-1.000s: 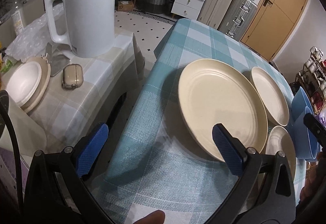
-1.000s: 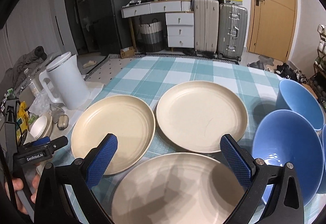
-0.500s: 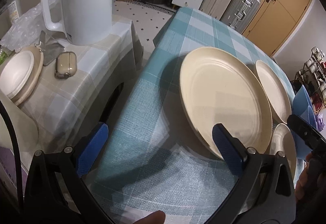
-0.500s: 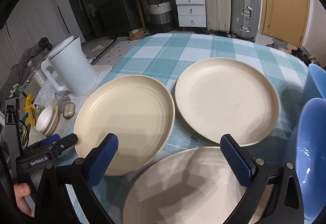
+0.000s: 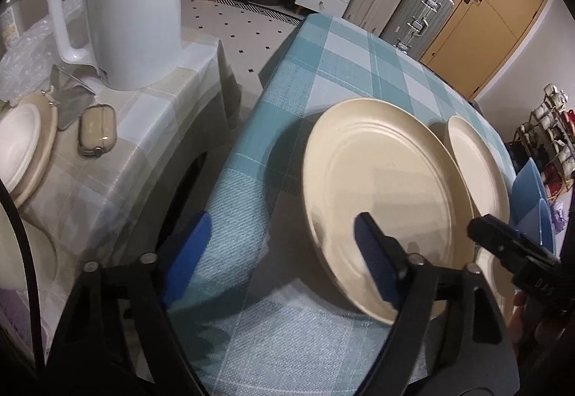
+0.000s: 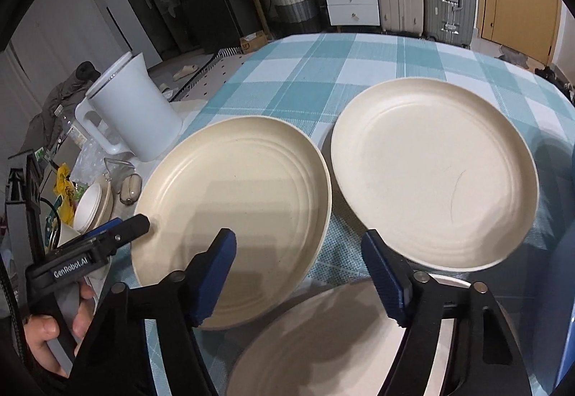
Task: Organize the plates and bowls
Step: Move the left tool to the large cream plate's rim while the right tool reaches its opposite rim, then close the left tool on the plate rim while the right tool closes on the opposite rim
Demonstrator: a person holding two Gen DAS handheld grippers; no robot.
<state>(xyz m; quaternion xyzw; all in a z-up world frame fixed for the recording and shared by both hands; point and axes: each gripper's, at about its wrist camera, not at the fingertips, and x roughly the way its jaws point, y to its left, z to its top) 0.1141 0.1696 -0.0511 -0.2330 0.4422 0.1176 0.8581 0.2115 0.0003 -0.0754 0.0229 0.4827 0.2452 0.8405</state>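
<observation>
Three cream plates on a teal checked tablecloth (image 6: pixel 323 79): left plate (image 6: pixel 233 201) just beside far plate (image 6: pixel 435 173), near plate (image 6: pixel 323 342) lowest in the right wrist view, under the right gripper (image 6: pixel 302 273). Blue bowls (image 5: pixel 532 194) at the cloth's right edge, beyond the plates. Left gripper (image 5: pixel 276 263) closing, jaws still fairly wide, left plate's near rim between them, pads not yet pressing; right-hand pad over the plate, left-hand pad over bare cloth. Right gripper likewise closing, nothing gripped. Off to the left, on a beige checked side table (image 5: pixel 151 130), a white kettle (image 5: pixel 133 7), a small tan case (image 5: pixel 97 135) and stacked pale dishes (image 5: pixel 21 151).
</observation>
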